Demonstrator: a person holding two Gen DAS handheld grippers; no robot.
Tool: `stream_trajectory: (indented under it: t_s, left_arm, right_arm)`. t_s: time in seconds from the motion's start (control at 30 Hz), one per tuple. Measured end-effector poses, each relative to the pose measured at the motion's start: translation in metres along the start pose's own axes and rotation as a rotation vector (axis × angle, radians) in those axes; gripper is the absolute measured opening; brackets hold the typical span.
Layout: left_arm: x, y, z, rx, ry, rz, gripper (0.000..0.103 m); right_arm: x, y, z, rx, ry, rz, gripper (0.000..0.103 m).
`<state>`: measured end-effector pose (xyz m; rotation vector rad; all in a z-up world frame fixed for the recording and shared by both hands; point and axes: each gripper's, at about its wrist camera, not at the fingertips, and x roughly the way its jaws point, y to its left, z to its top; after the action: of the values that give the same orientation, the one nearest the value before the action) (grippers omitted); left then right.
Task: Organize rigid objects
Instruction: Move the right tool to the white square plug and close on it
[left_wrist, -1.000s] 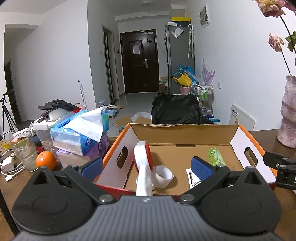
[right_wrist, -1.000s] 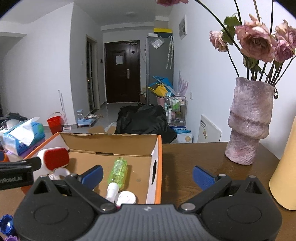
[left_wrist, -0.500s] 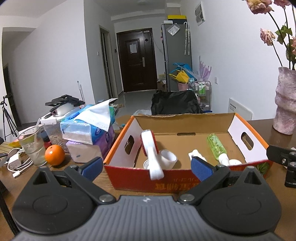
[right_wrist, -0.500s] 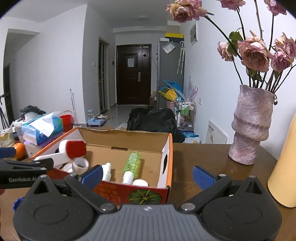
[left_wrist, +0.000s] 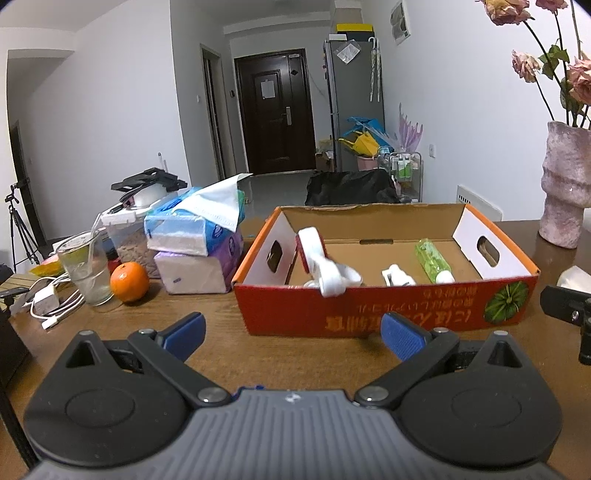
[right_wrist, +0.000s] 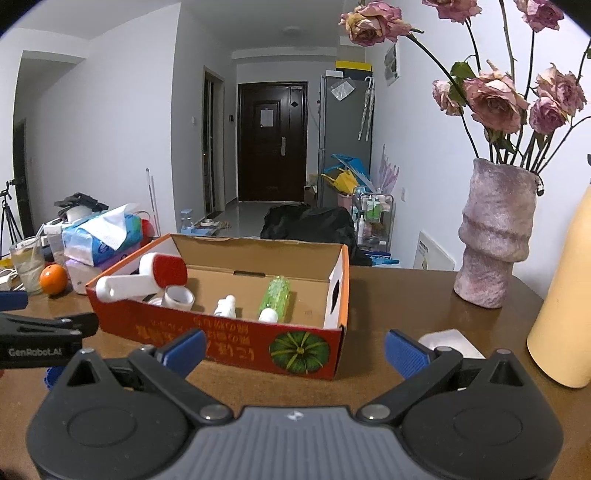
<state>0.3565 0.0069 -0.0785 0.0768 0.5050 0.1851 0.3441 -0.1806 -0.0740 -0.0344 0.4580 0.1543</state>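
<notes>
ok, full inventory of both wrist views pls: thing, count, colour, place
cardboard box: 1, red-orange outside, table centre
lint roller: 1, white and red, box left end, handle over the rim
tape roll: 1, pale, in box beside the roller
small bottle: 1, white, in box
spray bottle: 1, green, in box right of centre
tissue packs: stack, blue over purple, left of box
orange: 1, orange, left of box
glass: 1, clear, beside the orange
vase: 1, pink, with roses, right of box
left hand-held gripper: open, empty
right hand-held gripper: open, empty
</notes>
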Motion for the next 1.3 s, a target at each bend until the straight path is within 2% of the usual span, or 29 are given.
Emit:
stream_trajectory:
  t_s: [1.3]
  left_arm:
    - [-0.064, 0.03, -0.075, 0.002, 0.116, -0.018, 0.103]
  right_arm:
    - [-0.065, 0.036, -0.073, 0.014, 0.082, 0.073, 0.103]
